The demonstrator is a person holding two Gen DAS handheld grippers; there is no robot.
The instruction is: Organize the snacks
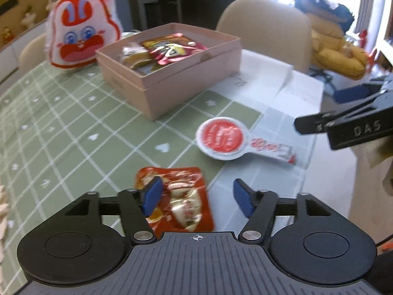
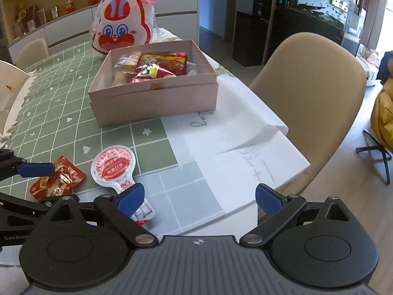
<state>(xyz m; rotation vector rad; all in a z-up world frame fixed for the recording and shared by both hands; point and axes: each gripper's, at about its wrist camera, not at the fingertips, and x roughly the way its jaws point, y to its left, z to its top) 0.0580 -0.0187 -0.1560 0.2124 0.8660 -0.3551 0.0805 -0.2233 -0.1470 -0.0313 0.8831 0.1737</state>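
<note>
A crinkled red snack packet (image 1: 186,204) lies on the green checked tablecloth, under and between the fingers of my open left gripper (image 1: 197,196); the pads do not press on it. A white spoon-shaped packet with a red round label (image 1: 221,139) (image 2: 113,167) lies just to its right. My right gripper (image 2: 200,199) is open and holds nothing, and its left finger (image 2: 130,198) hangs over that packet's handle end. An open pink box (image 1: 172,91) (image 2: 152,100) farther back holds several snack packets (image 2: 162,61).
A white and red rabbit-shaped bag (image 2: 122,22) stands behind the box. White paper sheets (image 2: 233,147) cover the table's right part, up to its edge. A beige chair (image 2: 307,93) stands close to that edge. A torn white wrapper (image 2: 9,98) lies at the left.
</note>
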